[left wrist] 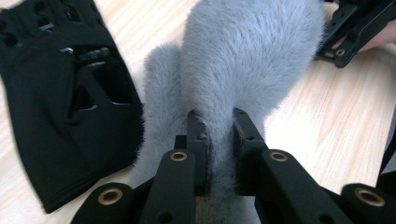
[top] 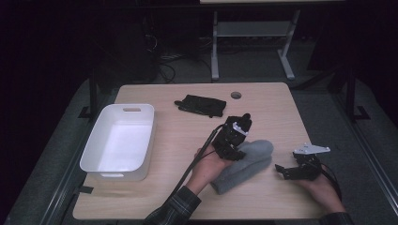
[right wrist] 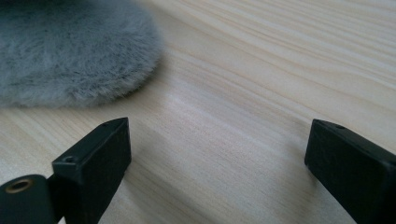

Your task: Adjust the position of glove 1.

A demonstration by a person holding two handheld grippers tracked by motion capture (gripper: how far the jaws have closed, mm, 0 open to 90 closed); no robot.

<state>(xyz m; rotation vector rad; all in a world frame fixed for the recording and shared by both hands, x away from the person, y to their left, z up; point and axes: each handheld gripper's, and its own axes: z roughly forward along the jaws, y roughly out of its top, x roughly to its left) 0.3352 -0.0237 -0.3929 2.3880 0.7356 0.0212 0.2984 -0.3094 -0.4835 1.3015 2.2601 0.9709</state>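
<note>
Sitting at the far left of the pale wooden bench (top: 263, 108), a white rectangular plastic tub (top: 120, 140) with slot handles lies open side up, its near end close to the bench's near edge. To its right and farther back, a flat black fabric fingerless glove (top: 201, 105) lies on the wood near a small round hole (top: 236, 95) in the benchtop; in the left gripper view the same glove (left wrist: 56, 107) lies just beside the grey fluff. Right of centre, a fluffy grey mitten (top: 251, 159) rests on the bench, stretched from the near side toward the far right. The left claw (top: 231, 149), held in a hand (top: 209, 164) that comes out of a plaid sleeve (top: 176, 208), is clenched on the mitten at its left edge; in the left gripper view its two black jaws pinch a fold of the grey fur (left wrist: 243, 65) between them, with the mitten reaching away from the claw (left wrist: 218, 126). At the far right the right claw (top: 283, 170), carrying a grey three-cornered plate on top, sits low over the bench near the mitten without touching it. In the right gripper view its jaws stand wide apart around bare wood (right wrist: 243, 107), released and gripping nothing, with the rounded end of the mitten (right wrist: 70, 51) lying ahead and to the left.
</note>
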